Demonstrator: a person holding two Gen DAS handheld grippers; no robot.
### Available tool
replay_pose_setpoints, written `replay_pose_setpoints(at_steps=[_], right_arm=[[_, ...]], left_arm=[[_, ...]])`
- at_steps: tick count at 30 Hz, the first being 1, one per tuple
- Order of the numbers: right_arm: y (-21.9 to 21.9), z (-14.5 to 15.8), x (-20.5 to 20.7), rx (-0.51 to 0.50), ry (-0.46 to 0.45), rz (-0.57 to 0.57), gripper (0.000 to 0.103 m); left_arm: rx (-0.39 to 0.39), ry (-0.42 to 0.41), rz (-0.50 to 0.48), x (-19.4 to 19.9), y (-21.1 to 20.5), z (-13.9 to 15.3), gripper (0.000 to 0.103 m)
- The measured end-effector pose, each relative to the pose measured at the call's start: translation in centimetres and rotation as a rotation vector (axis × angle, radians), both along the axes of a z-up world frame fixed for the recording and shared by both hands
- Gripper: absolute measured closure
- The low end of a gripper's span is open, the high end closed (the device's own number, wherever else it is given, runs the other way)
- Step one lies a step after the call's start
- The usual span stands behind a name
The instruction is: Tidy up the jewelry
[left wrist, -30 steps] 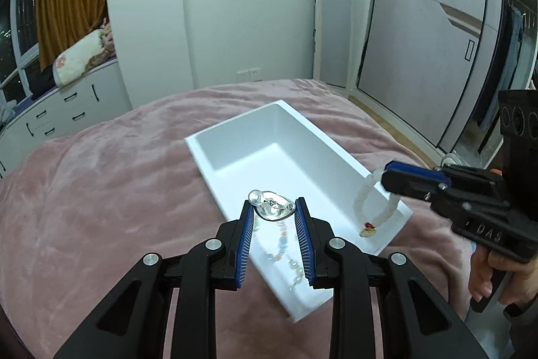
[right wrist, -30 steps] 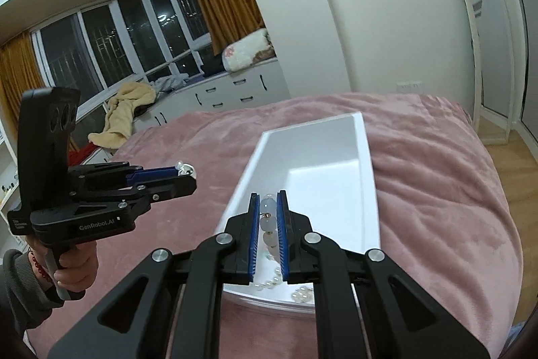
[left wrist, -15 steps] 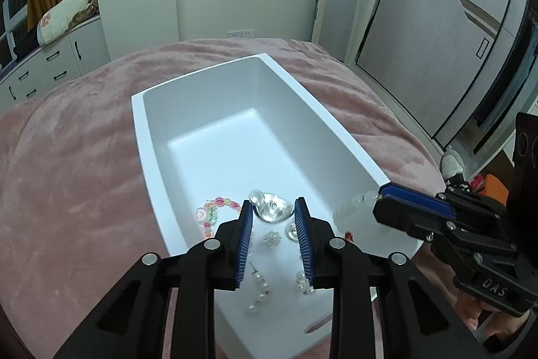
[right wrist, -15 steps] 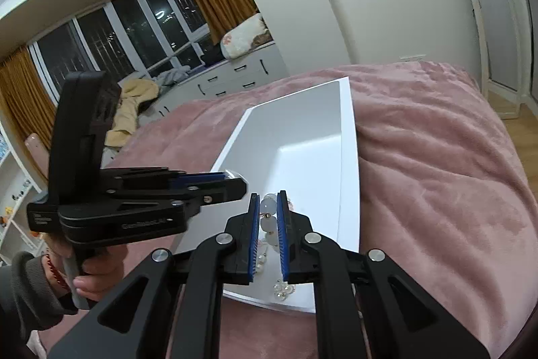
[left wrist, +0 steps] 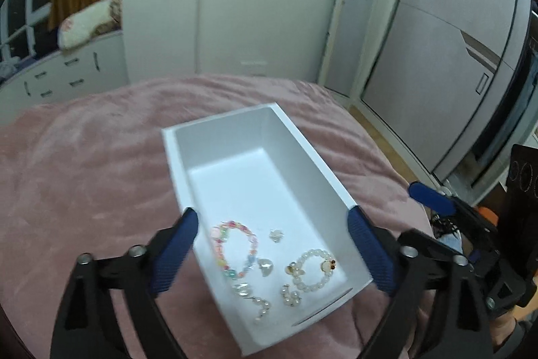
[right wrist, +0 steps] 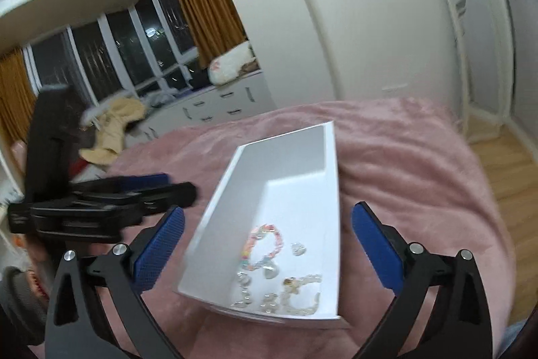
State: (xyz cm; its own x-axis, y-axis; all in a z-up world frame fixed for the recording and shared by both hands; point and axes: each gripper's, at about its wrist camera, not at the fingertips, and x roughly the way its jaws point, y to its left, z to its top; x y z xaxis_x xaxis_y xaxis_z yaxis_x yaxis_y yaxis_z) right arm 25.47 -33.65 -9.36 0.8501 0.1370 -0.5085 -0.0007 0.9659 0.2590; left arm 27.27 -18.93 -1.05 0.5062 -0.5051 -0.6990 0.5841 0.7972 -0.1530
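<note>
A white box [left wrist: 235,120] lies on the pink bed, and jewelry fills its near end. There I see a coloured bead bracelet [left wrist: 233,249], a pearl bracelet [left wrist: 314,271], a shiny heart piece [left wrist: 265,266], a small flower stud [left wrist: 276,234] and pearl earrings [left wrist: 259,305]. My left gripper [left wrist: 271,217] hangs above that end, its jaws opening wide with nothing pressed between the pads. My right gripper [right wrist: 268,211] is over the same end of the box [right wrist: 331,177], its jaws also opening and empty. Below it lie the bead bracelet [right wrist: 264,246] and the pearl bracelet [right wrist: 302,295]. Each gripper shows in the other's view: right gripper [left wrist: 437,201], left gripper [right wrist: 161,187].
The pink blanket [left wrist: 84,174] spreads around the box. Past the bed are a standing mirror [left wrist: 356,15], sliding wardrobe doors [left wrist: 437,63] and white drawers [right wrist: 222,106] under dark windows. A yellow garment [right wrist: 114,127] lies at the left and wood floor [right wrist: 504,177] at the right.
Both grippers went from shut to wide open. The heart piece left my left gripper and the pearl bracelet left my right; both now lie in the box. The left view has drawn back.
</note>
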Motion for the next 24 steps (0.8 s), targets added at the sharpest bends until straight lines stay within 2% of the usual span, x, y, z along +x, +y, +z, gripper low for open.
replay_pose_setpoints(at_steps=[6,12,19,24], right_arm=[[2.8,1.9,-1.1,-0.109,0.091,-0.044,0.005],[5.1,3.8,-3.6,-0.157,0.143,-0.033,0.005],[7.1,4.7,-6.9,-0.203,0.188,-0.029,0.005],[8.0,4.5,-8.6,-0.237,0.213,-0.043,0.005]], left_arm=[[0.028,-0.045,0.056,-2.8,2.6,2.2,0.01],[0.121,-0.139,0.06,-7.1,4.6,3.3,0.01],[0.178,-0.17,0.063,-12.0,6.4,4.3,0.01],[0.172,-0.152,0.083,-14.1,7.7,4.5,0.01]])
